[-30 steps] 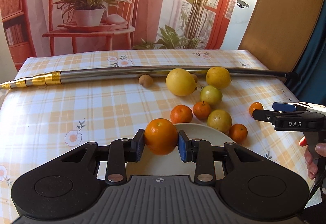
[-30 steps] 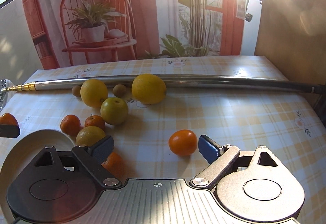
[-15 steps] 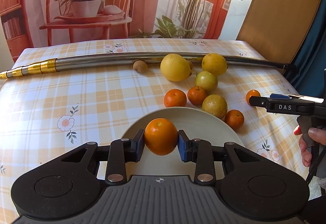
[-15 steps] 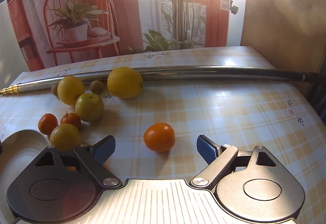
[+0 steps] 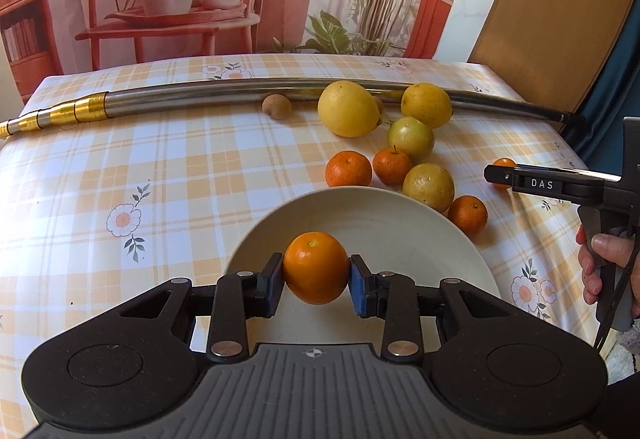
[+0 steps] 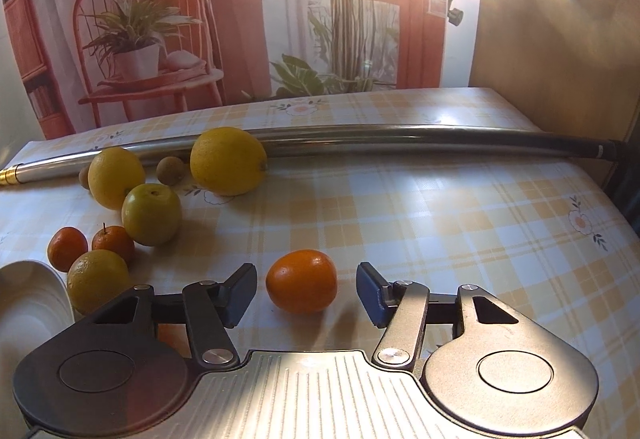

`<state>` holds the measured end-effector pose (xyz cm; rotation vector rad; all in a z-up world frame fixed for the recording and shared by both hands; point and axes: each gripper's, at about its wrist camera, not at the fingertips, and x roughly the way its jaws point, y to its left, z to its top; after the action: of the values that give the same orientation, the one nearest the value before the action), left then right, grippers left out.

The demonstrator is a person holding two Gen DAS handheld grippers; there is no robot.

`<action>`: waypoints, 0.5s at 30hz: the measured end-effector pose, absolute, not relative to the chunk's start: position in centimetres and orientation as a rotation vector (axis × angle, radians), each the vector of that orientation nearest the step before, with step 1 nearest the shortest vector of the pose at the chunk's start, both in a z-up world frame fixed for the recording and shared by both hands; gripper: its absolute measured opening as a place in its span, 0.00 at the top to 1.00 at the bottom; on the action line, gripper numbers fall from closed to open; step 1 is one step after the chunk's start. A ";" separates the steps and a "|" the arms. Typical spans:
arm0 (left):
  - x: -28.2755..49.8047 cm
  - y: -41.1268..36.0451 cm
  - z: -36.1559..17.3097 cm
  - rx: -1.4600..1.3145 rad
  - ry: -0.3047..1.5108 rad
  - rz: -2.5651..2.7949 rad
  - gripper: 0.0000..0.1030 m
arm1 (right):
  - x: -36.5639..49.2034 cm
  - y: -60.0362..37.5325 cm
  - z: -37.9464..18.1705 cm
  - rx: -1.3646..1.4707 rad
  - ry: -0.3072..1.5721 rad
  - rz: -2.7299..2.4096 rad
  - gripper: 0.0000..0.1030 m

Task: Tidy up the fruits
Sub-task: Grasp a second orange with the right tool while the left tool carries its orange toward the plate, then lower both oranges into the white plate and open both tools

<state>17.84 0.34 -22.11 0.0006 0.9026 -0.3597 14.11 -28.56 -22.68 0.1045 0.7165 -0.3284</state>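
Left gripper (image 5: 316, 281): clamped on a held tangerine (image 5: 316, 267) above the white plate (image 5: 400, 231).
Right gripper (image 6: 306, 293): jaws spread around a lone tangerine (image 6: 301, 281) lying on the checked tablecloth (image 6: 440, 239), seemingly not touching it.
Other citrus: clustered beside the plate.

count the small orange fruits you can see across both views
5: one held in the left gripper above the plate; three loose beside the plate; one between the right gripper's open fingers.
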 end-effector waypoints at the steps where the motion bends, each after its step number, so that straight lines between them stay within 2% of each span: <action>1: 17.9 0.4 -22.1 0.000 0.903 -0.360 0.65 | 14.1 -28.6 -22.7 0.102 0.717 -0.331 0.51; 3: 17.9 0.4 -22.2 -0.002 0.906 -0.358 0.65 | 14.3 -28.6 -22.9 0.101 0.723 -0.327 0.59; 6: 18.0 0.5 -22.4 -0.009 0.912 -0.354 0.65 | 14.4 -28.6 -23.1 0.112 0.730 -0.317 0.65; 15: 17.9 0.5 -22.4 -0.009 0.924 -0.352 0.65 | 13.5 -28.0 -22.1 0.132 0.705 -0.305 0.66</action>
<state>17.86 0.53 -22.44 -0.0093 0.9237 -0.3517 13.49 -27.96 -22.06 0.1322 0.7045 -0.3053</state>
